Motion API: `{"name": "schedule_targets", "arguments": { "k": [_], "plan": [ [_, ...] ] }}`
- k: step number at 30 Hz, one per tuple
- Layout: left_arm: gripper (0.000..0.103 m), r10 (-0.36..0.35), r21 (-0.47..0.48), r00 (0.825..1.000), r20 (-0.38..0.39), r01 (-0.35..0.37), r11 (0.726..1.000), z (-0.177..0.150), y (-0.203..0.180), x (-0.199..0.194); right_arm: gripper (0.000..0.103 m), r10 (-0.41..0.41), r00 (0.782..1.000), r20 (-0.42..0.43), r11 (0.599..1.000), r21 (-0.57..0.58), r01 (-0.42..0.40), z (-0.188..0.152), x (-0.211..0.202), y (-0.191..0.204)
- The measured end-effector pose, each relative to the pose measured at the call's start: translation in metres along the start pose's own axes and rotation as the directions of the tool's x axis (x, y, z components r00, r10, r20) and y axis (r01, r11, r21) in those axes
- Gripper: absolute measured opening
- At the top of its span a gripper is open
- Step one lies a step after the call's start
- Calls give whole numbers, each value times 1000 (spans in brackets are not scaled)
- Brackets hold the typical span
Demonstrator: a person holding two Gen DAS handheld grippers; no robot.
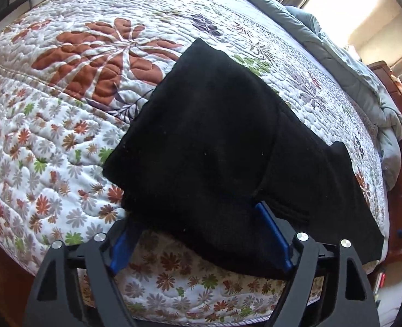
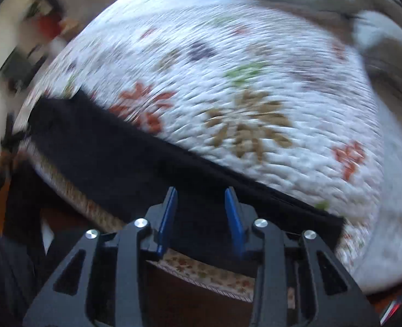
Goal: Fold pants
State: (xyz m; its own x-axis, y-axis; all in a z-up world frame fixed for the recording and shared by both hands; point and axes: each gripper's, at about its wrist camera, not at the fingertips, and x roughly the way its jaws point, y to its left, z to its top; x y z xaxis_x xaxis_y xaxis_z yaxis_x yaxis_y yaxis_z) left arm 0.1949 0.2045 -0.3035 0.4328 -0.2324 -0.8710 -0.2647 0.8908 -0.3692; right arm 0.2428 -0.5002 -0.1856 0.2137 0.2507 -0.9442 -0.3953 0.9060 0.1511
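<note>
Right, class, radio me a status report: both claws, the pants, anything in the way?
Left claw open, straddling black pants. Right claw open at pants' edge, view blurred. Pants part-folded on floral quilt. No obstruction seen.

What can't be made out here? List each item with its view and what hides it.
- Left wrist view: the near edge of the black fabric pants drapes over the left gripper, hiding its blue fingertips and any grip.
- Right wrist view: motion blur smears the floral quilted bedspread and the room beyond it.
- Right wrist view: the right gripper has its jaws apart; contact with the pants is unclear.
</note>
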Motion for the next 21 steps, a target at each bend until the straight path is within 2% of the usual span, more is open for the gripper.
{"name": "schedule_targets", "arguments": {
  "k": [2,4,8,11,19,21],
  "plan": [
    [85,-7,7,1000,-4,7,1000,0,-1,1,24,0,996,-91,993,-119,-11,15,33,9],
    [87,-14,11,1000,-8,14,1000,-1,-2,0,23,-12,992,-127,984,-178,-11,29,56,9],
    [89,-30,-8,999,-15,30,1000,1,0,3,20,42,975,-217,956,-274,-102,54,99,16],
    [90,-19,-9,1000,-18,18,1000,2,0,4,20,61,959,-276,930,-332,-154,60,108,29],
    [91,-11,-8,1000,-21,11,1000,5,-1,8,19,60,932,-357,898,-388,-206,68,120,37],
    [91,-13,-10,1000,-19,13,1000,6,0,9,4,47,934,-354,901,-389,-193,70,120,36]
  ]
}}
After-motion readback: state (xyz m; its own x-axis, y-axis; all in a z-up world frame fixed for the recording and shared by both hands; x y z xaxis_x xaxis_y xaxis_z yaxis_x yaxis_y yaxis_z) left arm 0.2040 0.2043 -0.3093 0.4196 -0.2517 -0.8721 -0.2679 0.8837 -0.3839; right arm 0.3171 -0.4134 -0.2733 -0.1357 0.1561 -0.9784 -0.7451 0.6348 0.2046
